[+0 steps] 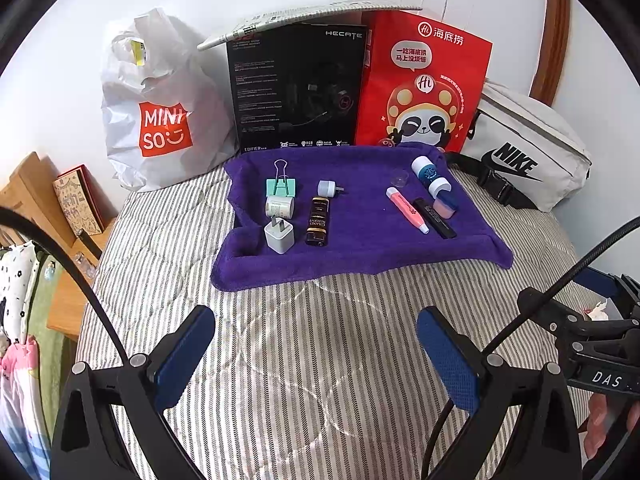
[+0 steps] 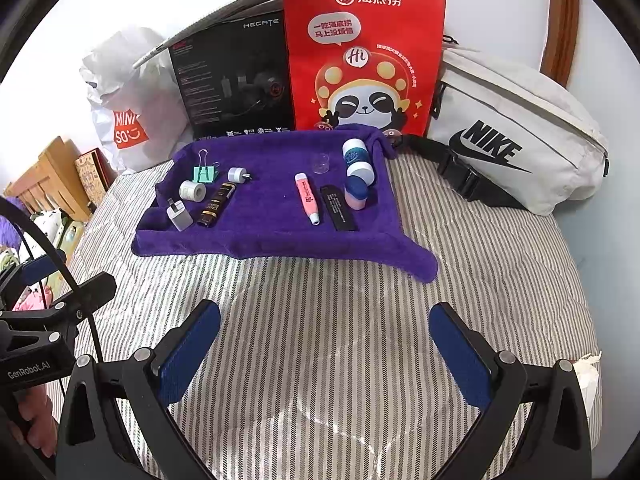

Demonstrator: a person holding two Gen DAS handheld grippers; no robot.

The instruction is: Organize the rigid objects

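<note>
A purple towel [image 1: 360, 248] [image 2: 264, 240] lies on the striped bed. On its left part are a green binder clip [image 1: 281, 186], a white tape roll [image 1: 279, 207], a white charger [image 1: 279, 236], a small grey plug [image 1: 329, 189] and a dark lighter [image 1: 318, 222]. On its right part are a pink pen [image 2: 307, 198], a black flat stick [image 2: 338, 214], a clear cap [image 2: 321, 163], a blue-white bottle [image 2: 354, 152] and a blue-pink jar [image 2: 356, 192]. My left gripper [image 1: 316, 356] and my right gripper [image 2: 324, 356] are both open and empty, hovering over the bed in front of the towel.
Against the wall stand a white Miniso bag [image 1: 160, 120], a black Hecate box [image 1: 296, 88] and a red paper bag [image 1: 424, 80]. A white Nike waist bag [image 2: 516, 136] lies at the right. A wooden shelf [image 1: 36, 192] is off the bed's left edge.
</note>
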